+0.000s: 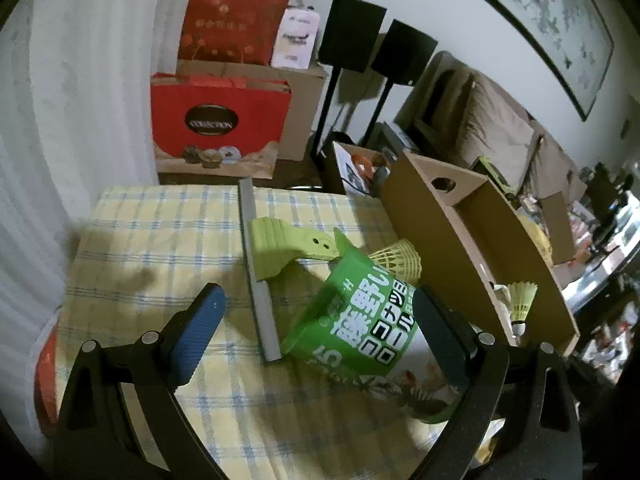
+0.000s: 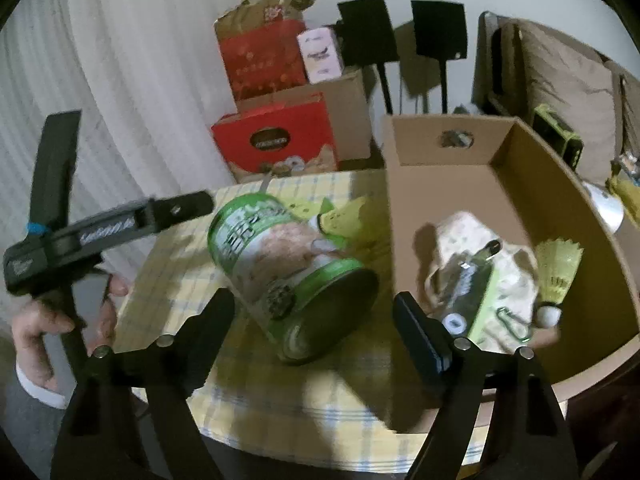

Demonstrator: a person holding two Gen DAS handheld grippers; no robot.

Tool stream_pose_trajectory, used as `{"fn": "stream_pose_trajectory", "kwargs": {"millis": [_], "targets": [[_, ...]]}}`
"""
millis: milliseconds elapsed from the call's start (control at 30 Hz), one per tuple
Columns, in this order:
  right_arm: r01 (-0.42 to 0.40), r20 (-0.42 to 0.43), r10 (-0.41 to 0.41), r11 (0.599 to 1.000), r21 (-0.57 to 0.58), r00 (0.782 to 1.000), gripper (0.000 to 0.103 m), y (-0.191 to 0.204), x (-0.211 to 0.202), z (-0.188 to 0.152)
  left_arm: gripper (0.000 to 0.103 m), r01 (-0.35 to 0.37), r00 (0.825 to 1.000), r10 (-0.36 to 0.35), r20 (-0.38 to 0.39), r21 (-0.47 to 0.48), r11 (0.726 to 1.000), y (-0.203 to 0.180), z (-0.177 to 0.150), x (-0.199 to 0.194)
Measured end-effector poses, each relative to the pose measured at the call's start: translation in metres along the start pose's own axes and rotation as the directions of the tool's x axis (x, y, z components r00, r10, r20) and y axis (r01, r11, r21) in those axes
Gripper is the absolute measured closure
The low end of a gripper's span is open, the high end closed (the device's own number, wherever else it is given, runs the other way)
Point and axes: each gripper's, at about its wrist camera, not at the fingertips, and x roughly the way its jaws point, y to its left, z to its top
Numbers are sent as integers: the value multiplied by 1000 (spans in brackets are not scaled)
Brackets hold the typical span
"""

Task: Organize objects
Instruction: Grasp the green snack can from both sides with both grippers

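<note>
Your left tongs (image 1: pixel 316 320) are standing wide open in the left wrist view, pads touching nothing, framing the green can (image 1: pixel 360 320) lying tipped on the checked desk (image 1: pixel 152 240). Its label is filling the gap nearest the far pad, so you are probably lining up for a grab across its body. Just beyond, a green squeegee (image 1: pixel 276 248) is lying flat, and a yellow shuttlecock (image 1: pixel 400 258) is resting behind the can, beside the cardboard box (image 1: pixel 472 240).

Moving to the right wrist view, your right tongs (image 2: pixel 312 320) are also gaping and empty, the can (image 2: pixel 292 276) lying on its side between and ahead of them. The box (image 2: pixel 404 152) is sitting just right, already holding a cloth bundle (image 2: pixel 476 264) and another shuttlecock (image 2: pixel 556 272), likely the can's destination. Your left hand (image 2: pixel 64 320) is gripping its tool at the left.
</note>
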Motion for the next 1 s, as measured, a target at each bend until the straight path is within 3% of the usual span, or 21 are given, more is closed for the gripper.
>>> {"fn": "stream_pose_trajectory", "kwargs": {"millis": [200, 500, 700, 1000], "targets": [[-10, -37, 10, 1000, 4, 999, 37, 5, 16, -4, 11, 67, 997, -67, -23, -9, 998, 0, 2, 14], [9, -60, -9, 1000, -7, 998, 37, 9, 30, -6, 24, 116, 991, -116, -73, 3, 993, -2, 1, 32], [19, -60, -21, 999, -28, 998, 45, 11, 35, -3, 37, 156, 983, -154, -100, 8, 988, -8, -2, 36], [24, -34, -26, 999, -44, 999, 46, 13, 31, 1, 39, 154, 985, -150, -91, 37, 987, -17, -6, 22]]}}
